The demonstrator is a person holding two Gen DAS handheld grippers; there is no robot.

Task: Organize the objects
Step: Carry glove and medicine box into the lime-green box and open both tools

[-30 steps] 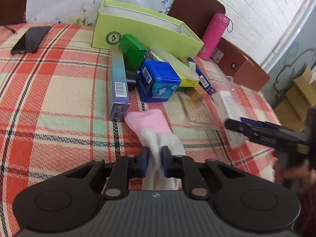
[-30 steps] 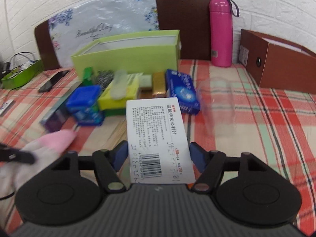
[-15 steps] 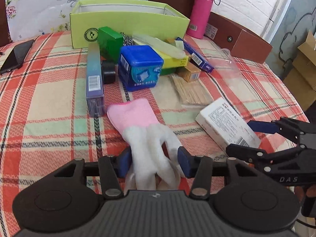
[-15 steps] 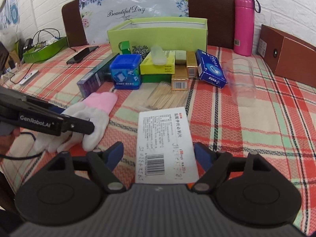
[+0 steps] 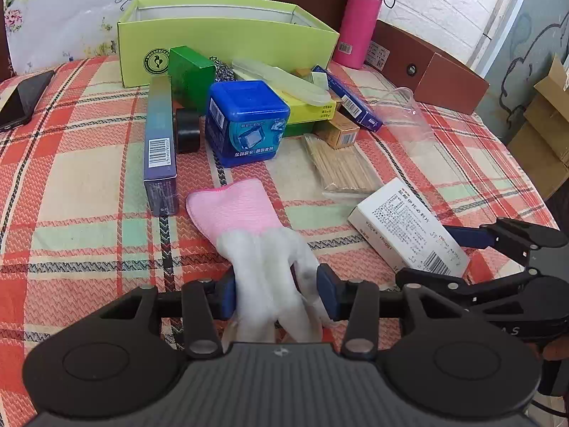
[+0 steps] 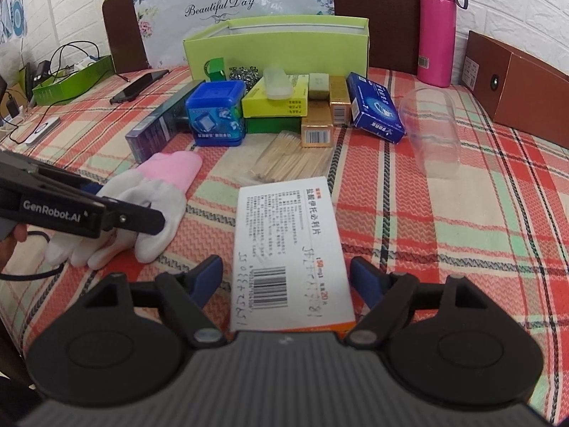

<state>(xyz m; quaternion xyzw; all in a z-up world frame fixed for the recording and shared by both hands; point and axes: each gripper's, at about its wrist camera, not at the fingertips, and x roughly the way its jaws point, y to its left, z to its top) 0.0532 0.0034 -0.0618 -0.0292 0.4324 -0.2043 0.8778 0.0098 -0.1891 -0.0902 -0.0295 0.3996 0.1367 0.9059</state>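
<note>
Left gripper (image 5: 276, 291): hung low over the desk (image 5: 89, 178), jaws partly apart and just drawn in a little, either side of the white fingers of the pink-cuffed glove (image 5: 245, 213); showed no clear squeeze. Glove: lay flat on the plaid cloth, cuff toward the blue cube box (image 5: 245, 121). Right gripper (image 6: 286, 277): stood open, jaws just eased inward, gaps left on both sides of the white medicine box (image 6: 288, 235) between them. Medicine box: rested on the desk near the glove, barcode end nearest the camera.
</note>
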